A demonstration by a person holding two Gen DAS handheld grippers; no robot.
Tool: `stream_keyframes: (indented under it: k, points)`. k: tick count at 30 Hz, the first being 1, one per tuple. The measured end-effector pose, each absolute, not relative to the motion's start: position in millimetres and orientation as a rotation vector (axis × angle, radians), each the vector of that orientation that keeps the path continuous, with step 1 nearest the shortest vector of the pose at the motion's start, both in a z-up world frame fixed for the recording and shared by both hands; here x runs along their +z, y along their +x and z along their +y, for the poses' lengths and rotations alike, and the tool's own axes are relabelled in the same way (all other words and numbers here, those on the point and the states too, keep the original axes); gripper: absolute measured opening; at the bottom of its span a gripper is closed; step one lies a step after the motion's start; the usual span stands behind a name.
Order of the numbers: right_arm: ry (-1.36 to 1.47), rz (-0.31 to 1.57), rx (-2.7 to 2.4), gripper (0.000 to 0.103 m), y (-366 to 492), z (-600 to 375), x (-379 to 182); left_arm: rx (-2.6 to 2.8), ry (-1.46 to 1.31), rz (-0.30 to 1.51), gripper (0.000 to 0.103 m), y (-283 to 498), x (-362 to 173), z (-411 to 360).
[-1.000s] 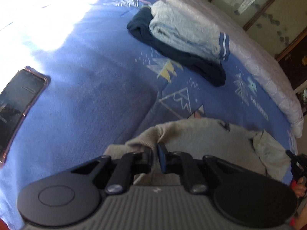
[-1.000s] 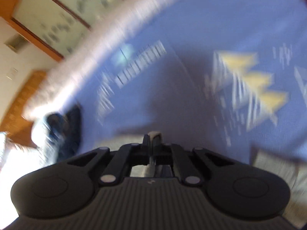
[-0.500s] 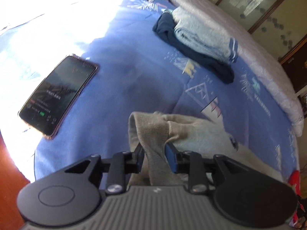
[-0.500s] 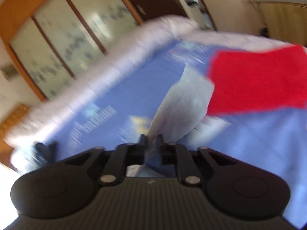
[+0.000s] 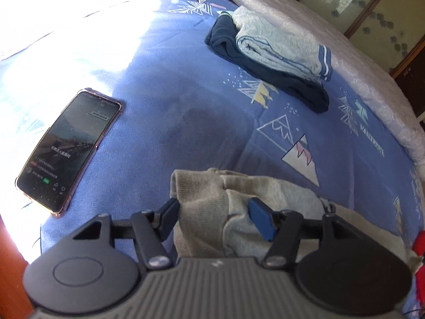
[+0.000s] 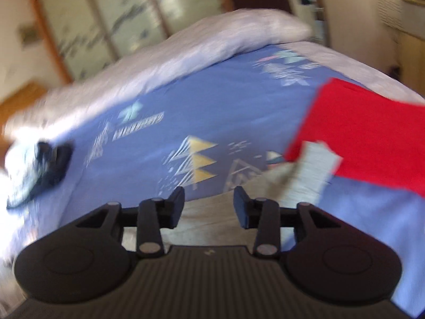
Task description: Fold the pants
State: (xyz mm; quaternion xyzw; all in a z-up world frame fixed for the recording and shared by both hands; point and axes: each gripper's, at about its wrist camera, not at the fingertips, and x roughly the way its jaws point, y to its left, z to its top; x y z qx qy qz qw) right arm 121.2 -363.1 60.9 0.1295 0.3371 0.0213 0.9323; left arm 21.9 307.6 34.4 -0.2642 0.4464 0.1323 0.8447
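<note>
The grey-beige pants (image 5: 239,202) lie bunched on the blue patterned bed sheet (image 5: 172,106). My left gripper (image 5: 215,215) is open, its jaws apart on either side of the bunched waistband end, with cloth lying between them. In the right wrist view the pants (image 6: 212,207) lie flat under my right gripper (image 6: 209,203), which is open and empty just above the cloth. A pale cuff end (image 6: 310,170) of the pants reaches toward a red cloth.
A phone (image 5: 69,148) lies on the sheet at the left, near the bed edge. Folded dark blue and light blue clothes (image 5: 271,58) lie farther back. A red cloth (image 6: 366,138) lies at the right. A pale quilt (image 6: 172,63) lines the far side.
Both grippers have opened and let go of the pants. The left one drew back toward the near bed edge. The right view swung to show the red cloth.
</note>
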Motion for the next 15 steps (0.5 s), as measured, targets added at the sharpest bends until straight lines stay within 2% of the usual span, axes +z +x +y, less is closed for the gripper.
stream_keyframes:
  k: [1,2,4,7,9,10,11,12,15]
  points:
    - [0.232,0.725,0.037,0.044,133.9,-357.1,55.9,0.284,-0.543,0.959,0.042,24.6,30.1,304.5]
    - [0.227,0.756,0.011,0.044,146.2,-355.2,49.7,0.28,-0.537,0.973,0.039,26.2,25.0,301.7]
    - [0.244,0.809,-0.057,0.047,166.8,-357.4,36.0,0.275,-0.535,0.975,0.035,25.4,18.8,297.6]
    - [0.161,0.871,-0.089,0.057,188.0,-353.5,11.1,0.298,-0.473,0.96,0.028,21.4,21.3,291.1]
    - [0.1,0.909,-0.058,0.056,190.3,-351.6,-5.1,0.318,-0.469,0.932,0.024,17.3,30.2,291.6]
    - [0.085,0.89,-0.052,0.046,184.5,-350.6,-4.6,0.326,-0.472,0.911,0.022,14.8,35.6,292.3]
    - [0.082,0.885,-0.044,0.013,183.1,-349.4,-3.8,0.331,-0.48,0.887,0.022,12.5,42.5,294.0]
    - [0.083,0.884,-0.026,0.007,182.7,-347.9,-3.0,0.333,-0.493,0.865,0.021,11.1,48.6,295.5]
    - [0.034,0.853,-0.038,0.005,182.0,-339.6,3.7,0.332,-0.532,0.806,0.017,12.9,67.1,299.5]
